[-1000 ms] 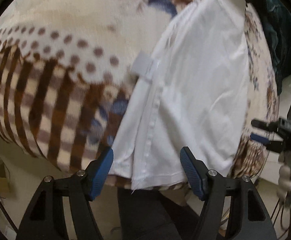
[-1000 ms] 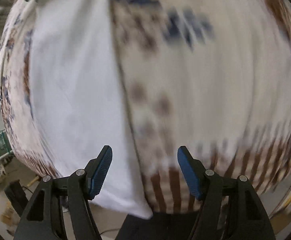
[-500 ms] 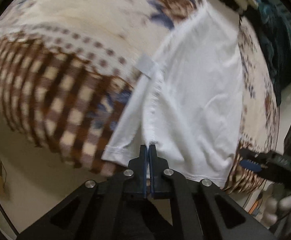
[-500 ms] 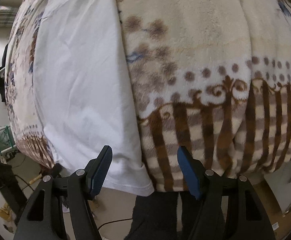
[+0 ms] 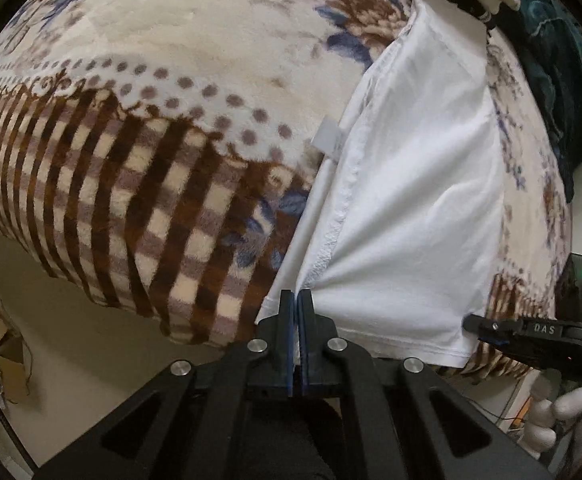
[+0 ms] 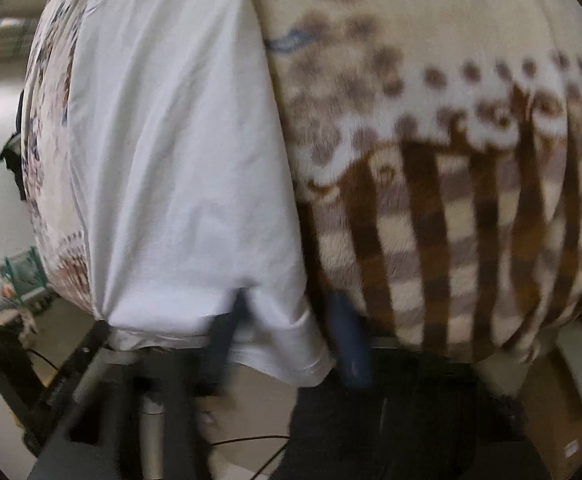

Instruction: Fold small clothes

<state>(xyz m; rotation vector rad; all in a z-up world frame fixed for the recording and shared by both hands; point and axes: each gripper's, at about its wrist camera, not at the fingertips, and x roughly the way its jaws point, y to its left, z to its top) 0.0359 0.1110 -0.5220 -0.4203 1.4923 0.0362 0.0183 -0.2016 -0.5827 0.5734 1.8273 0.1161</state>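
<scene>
Left gripper on white garment, right gripper perhaps closing

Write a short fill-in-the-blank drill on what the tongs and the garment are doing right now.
1. The left tongs are ____ on the hem of the white garment.
2. The garment lies on a patterned ____.
3. The right tongs, blurred, have their fingers ____ around the garment's corner.

Missing words: shut; blanket; apart

Left tool clamped, right tool blurred
</scene>
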